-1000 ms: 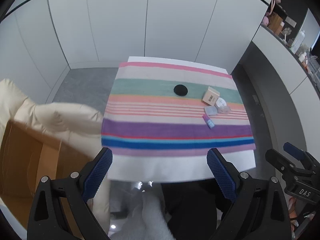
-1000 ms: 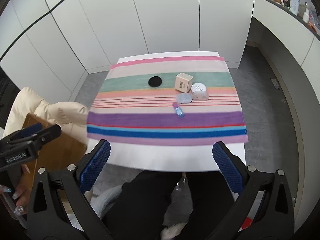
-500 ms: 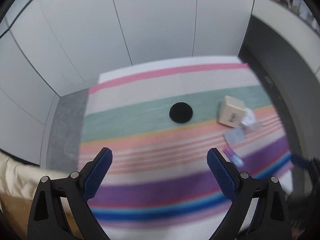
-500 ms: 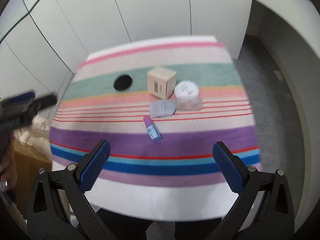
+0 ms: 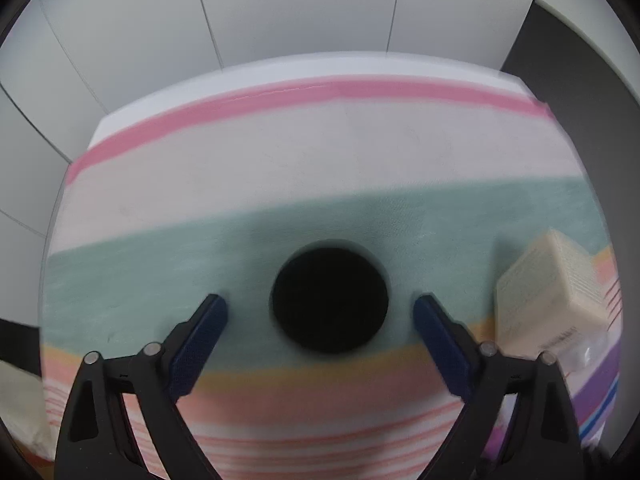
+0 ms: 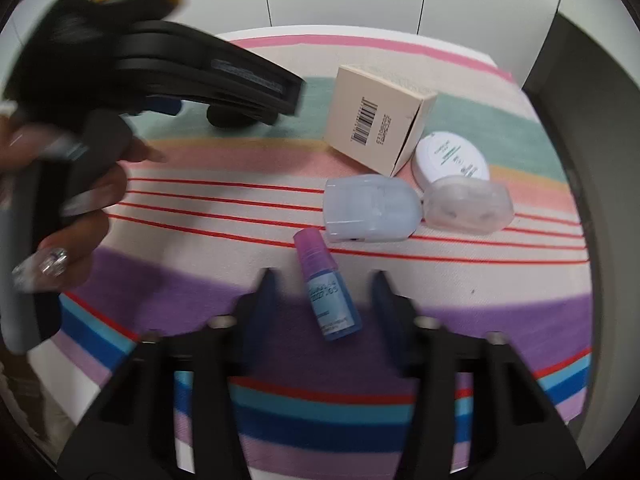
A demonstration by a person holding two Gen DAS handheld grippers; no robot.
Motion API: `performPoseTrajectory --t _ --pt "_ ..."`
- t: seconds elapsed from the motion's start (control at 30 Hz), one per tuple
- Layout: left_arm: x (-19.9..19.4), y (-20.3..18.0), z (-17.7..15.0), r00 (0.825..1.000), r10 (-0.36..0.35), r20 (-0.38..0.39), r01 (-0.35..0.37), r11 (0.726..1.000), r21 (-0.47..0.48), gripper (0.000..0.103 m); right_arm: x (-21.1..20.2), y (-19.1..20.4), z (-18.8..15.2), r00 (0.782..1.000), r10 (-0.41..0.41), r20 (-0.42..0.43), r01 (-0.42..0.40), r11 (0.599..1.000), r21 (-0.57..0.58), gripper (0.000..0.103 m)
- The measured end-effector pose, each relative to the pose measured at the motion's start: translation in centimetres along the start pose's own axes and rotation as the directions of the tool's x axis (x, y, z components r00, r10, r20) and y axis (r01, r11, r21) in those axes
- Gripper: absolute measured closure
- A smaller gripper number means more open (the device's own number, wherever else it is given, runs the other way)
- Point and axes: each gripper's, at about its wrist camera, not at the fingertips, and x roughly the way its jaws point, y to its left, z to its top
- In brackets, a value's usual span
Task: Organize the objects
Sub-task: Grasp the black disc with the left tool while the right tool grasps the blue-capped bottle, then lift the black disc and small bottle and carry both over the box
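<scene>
Both grippers moved closer; fingers apart, flanking black disc [image 5: 330, 300] and bottle [image 6: 329, 294].

Home, striped tablecloth [image 5: 320, 152] (white cabinet doors [image 5: 300, 8])

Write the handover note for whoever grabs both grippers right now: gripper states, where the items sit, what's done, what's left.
Left gripper: open, empty, fingers either side of the black round disc on the green stripe, not closed on it.
Right gripper: open, empty, fingers straddling the small blue bottle with the purple cap, which lies on its side.
Behind the bottle on the striped cloth: blue translucent case, clear case, white round jar, cream box with barcode, all clustered close.
Done: nothing grasped or visibly sorted yet.
Left: probably close on disc and bottle, then organize the rest.
</scene>
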Motion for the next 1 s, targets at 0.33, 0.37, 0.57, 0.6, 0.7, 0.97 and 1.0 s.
performPoseTrajectory --t 0.33,0.37,0.57,0.6,0.7,0.97,1.0 --pt "-1.6 -0.3 -0.5 1.000 0.026 0.013 -0.026 1.000 0.007 0.068 0.5 -0.5 -0.1 1.000 0.016 -0.020 -0.015 0.999 0.047 0.083" --pt "-1.8 -0.2 -0.7 1.000 0.020 0.004 -0.020 1.000 0.003 0.068 0.4 -0.5 -0.1 1.000 0.020 -0.021 -0.019 0.999 0.051 0.083" --pt "-2.6 -0.1 -1.4 0.999 0.039 -0.010 -0.039 0.999 0.009 0.070 -0.5 -0.6 -0.1 0.999 0.032 -0.009 -0.031 0.996 0.085 0.084" --pt "-2.8 -0.1 -1.6 0.999 0.041 -0.009 -0.041 0.999 0.011 0.070 -0.9 -1.0 0.2 0.999 0.031 -0.007 -0.031 0.995 0.093 0.084" --pt "-3.9 0.2 -1.9 0.999 0.052 -0.010 -0.052 0.998 0.018 0.070 -1.8 -1.4 0.5 1.000 0.021 0.004 -0.022 0.994 0.110 0.084" --pt "-10.0 1.4 -2.6 0.998 0.054 0.027 -0.055 0.998 0.021 0.070 -5.9 -3.7 3.1 0.999 0.015 0.037 -0.020 0.989 0.149 0.084" --pt "-10.9 1.4 -2.5 0.998 0.050 0.034 -0.051 0.998 0.022 0.070 -6.9 -3.9 3.6 0.999 0.007 0.051 -0.015 0.988 0.151 0.084"
